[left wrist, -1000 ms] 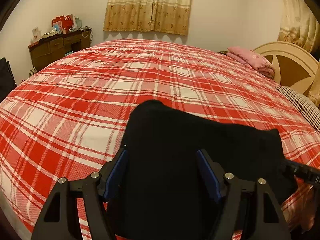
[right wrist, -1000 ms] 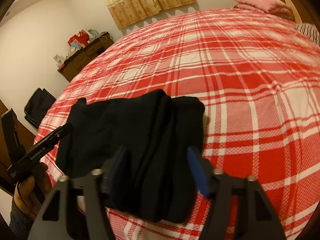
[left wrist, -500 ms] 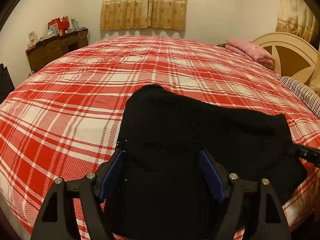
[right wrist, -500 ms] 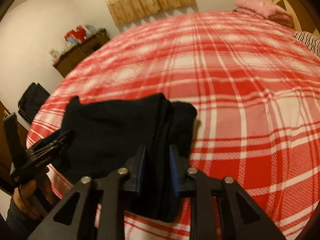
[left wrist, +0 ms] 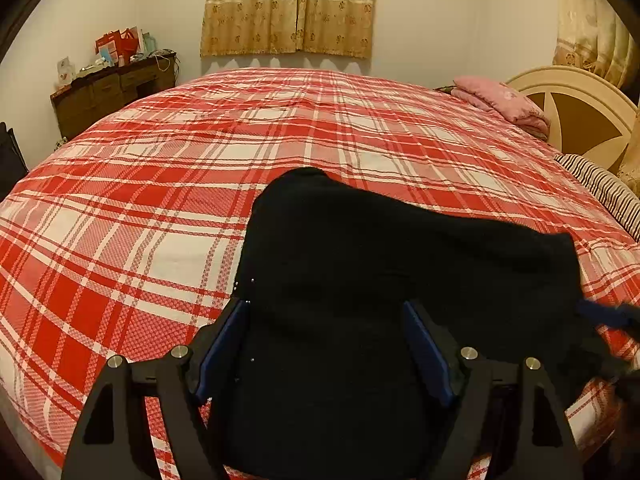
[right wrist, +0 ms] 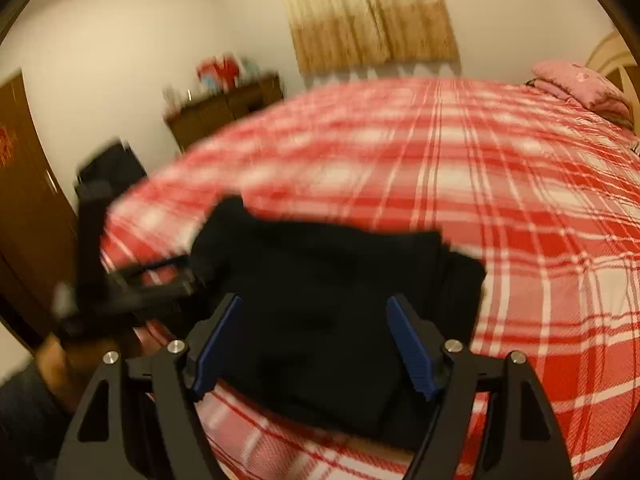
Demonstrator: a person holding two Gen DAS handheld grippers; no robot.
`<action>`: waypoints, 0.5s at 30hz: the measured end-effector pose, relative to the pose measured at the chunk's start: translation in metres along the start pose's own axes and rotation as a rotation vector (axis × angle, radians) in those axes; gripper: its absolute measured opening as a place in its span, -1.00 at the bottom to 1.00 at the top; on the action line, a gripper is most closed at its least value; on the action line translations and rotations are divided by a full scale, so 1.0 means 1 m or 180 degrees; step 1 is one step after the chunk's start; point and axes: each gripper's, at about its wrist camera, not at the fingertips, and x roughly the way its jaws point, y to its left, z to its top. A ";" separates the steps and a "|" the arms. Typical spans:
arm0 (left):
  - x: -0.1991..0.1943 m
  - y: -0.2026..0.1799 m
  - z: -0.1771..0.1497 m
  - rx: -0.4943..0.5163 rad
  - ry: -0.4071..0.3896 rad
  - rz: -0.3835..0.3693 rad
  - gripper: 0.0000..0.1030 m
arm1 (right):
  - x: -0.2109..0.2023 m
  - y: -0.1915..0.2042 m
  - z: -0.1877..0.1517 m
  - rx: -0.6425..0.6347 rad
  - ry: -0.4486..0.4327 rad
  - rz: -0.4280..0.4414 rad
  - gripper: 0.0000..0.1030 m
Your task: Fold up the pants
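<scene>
Pants: the black pants (left wrist: 360, 280) lie folded on the bed (left wrist: 160, 200), near its front edge
Left tongs (left wrist: 326, 344): wide; nothing gripped
Right tongs (right wrist: 314, 344): jaws just opened wide; I lift clear without dragging the fold

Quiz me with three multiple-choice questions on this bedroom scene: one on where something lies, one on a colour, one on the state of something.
1. Where do the folded black pants lie?
A. on the wooden dresser
B. on the plaid bedspread, near its front edge
C. on the floor

2. What colour is the folded bedding by the headboard?
A. pink
B. green
C. blue

3. How do the jaws of the right hand-held gripper stand?
A. clamped on the pants
B. wide apart, gripping nothing
C. shut on nothing

Answers:
1 B: red-and-white plaid bedspread surrounds the pants.
2 A: it is plainly pink beside the cream headboard.
3 B: the jaws have just been opening; the blue pads stand apart, pressing on no cloth.
</scene>
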 end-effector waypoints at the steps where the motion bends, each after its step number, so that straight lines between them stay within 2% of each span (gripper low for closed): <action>1: 0.001 0.000 0.000 0.0000 0.0003 -0.0002 0.57 | 0.009 0.000 -0.004 -0.0012 0.0165 -0.0045 0.51; 2: 0.001 0.000 0.000 0.0005 -0.0007 -0.0002 0.57 | 0.016 -0.003 -0.007 -0.0030 0.0257 -0.0058 0.50; 10: -0.001 0.007 -0.001 -0.0034 0.0009 -0.0079 0.57 | 0.006 0.003 -0.014 -0.0144 0.0181 -0.0154 0.50; 13: -0.002 0.011 -0.001 -0.0103 0.0022 -0.0115 0.57 | -0.003 0.008 -0.007 0.0018 0.0070 0.0022 0.51; 15: -0.003 0.012 0.000 -0.0107 0.0028 -0.0116 0.57 | -0.005 0.014 -0.001 -0.0010 0.0010 0.0106 0.51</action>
